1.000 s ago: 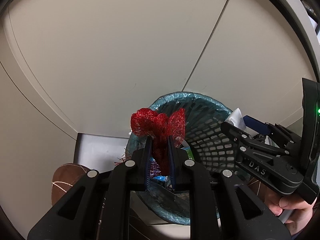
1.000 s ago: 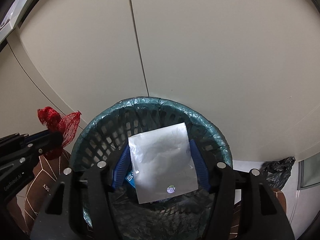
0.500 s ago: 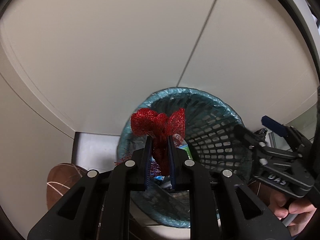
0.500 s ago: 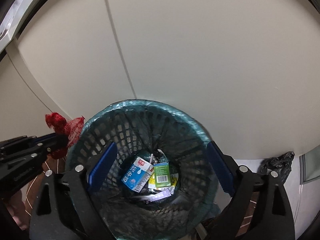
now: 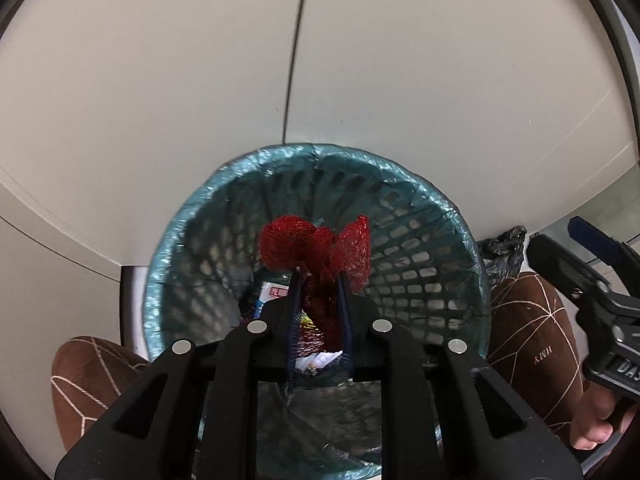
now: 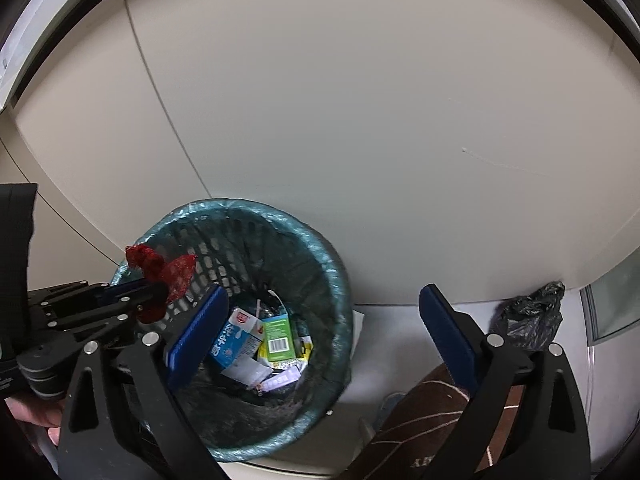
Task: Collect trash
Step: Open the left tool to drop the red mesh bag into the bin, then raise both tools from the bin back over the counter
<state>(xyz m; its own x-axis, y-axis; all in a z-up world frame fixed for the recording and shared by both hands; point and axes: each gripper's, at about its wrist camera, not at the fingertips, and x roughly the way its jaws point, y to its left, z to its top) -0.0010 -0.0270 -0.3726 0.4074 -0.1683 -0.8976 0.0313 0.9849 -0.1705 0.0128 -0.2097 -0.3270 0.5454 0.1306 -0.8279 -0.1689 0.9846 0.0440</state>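
While your left tool [image 5: 318, 280] is clamped on the red mesh net [image 5: 316, 244], it holds that net directly over the mouth of the trash basket [image 5: 192, 248]. In the left wrist view the net bunches up above the fingertips, with more of it pinched down between the two pads, and the basket's teal liner rim rings it from 9 o'clock round to 3 o'clock.

Your right tool [image 6: 320, 328] stands wide apart with nothing between its blue pads [image 6: 198, 332]. In the right wrist view the basket sits at about 7 o'clock from the centre, the left pad reaches over its near rim, and the right pad is outside it at about 4 o'clock. The left tool enters that view from 9 o'clock, the net at its tip just over the basket's left rim.

At the bottom of the basket you have a blue and white carton [image 6: 236, 338], a green carton [image 6: 278, 334] beside it, and scraps of paper and wrappers just below them.

A black plastic bag [image 6: 530, 316] lies on the floor at 3 o'clock, near the pale cabinet panels [image 6: 360, 100] behind the basket. Brown slippers [image 5: 532, 344] with pale lines show on both sides of the basket in the left wrist view.
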